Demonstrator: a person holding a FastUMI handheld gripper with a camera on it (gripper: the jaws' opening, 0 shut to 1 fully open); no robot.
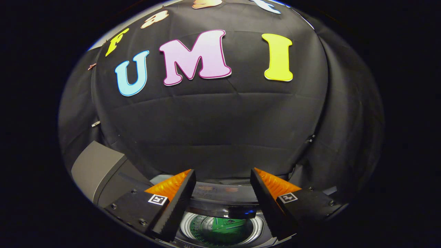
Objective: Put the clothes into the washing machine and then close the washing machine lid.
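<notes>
Jaws (pixel 223 179) gape wide, empty, above the washing machine (pixel 220 229); green clothes (pixel 225 228) lie in the drum. Next, likely, swinging the lid (pixel 224 201) shut.

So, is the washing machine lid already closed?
No: between the open tongs the lid stands raised, and the drum below shows green cloth inside.

We can read no text, brand or number on the washing machine (pixel 220 206) between and just ahead of the gripper (pixel 223 179) fingers, which stand apart. Each finger mount carries a small square black-and-white marker (pixel 157 199), a coded pattern rather than writing, one left and one right.
</notes>
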